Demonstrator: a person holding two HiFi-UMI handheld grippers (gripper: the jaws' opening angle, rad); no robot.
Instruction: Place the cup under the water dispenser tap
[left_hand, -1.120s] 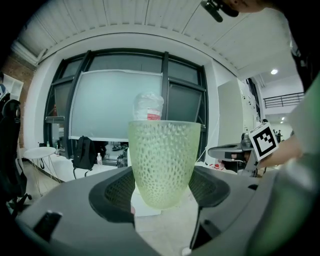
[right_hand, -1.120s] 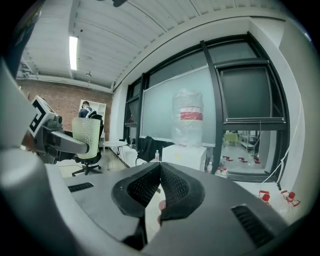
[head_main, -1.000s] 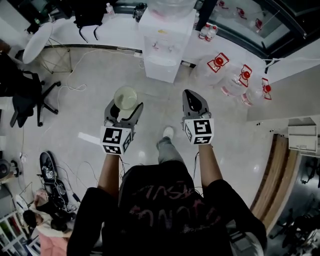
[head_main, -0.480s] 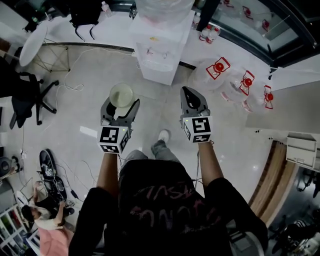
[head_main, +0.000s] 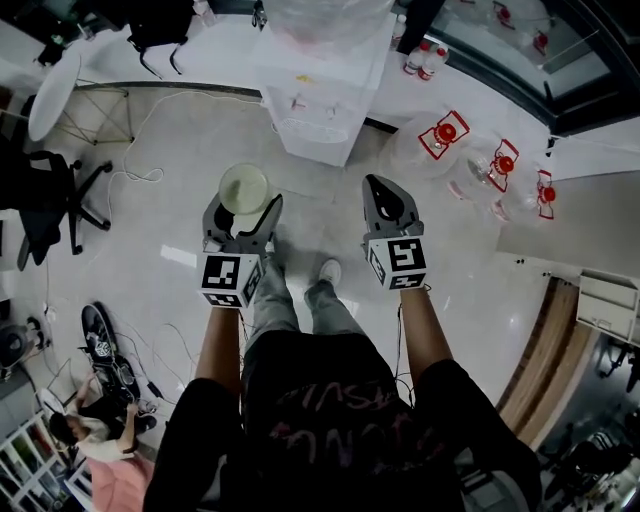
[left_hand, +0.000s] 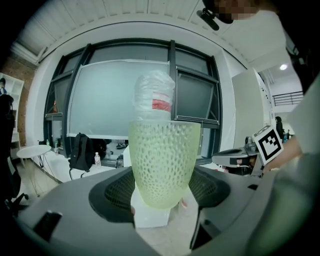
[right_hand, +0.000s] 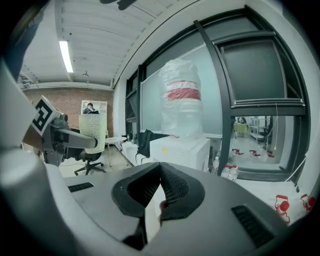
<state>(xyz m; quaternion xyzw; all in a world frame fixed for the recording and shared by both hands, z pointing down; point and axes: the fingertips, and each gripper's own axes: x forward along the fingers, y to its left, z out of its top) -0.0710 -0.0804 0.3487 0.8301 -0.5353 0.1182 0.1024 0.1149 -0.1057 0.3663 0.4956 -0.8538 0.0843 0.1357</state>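
Note:
A pale green dimpled cup (head_main: 244, 188) (left_hand: 163, 162) stands upright between the jaws of my left gripper (head_main: 242, 216) (left_hand: 161, 192), which is shut on its lower part. The white water dispenser (head_main: 318, 95) (right_hand: 181, 150) stands ahead by the window, a wrapped bottle with a red label (right_hand: 181, 97) on top; its taps (head_main: 312, 105) face me, and the cup hides most of it in the left gripper view. My right gripper (head_main: 385, 197) (right_hand: 160, 187) is level with the left, jaws together, holding nothing.
Several empty water jugs with red caps (head_main: 470, 160) lie on the floor right of the dispenser. Small bottles (head_main: 425, 62) stand by the window. An office chair (head_main: 45, 195) and a round white table (head_main: 52, 80) are at the left. Cables (head_main: 160, 130) trail across the floor.
The person has walked toward the dispenser, carrying both grippers along; the dispenser now sits nearer and larger in the head view. The cup stays in the left gripper's grip.

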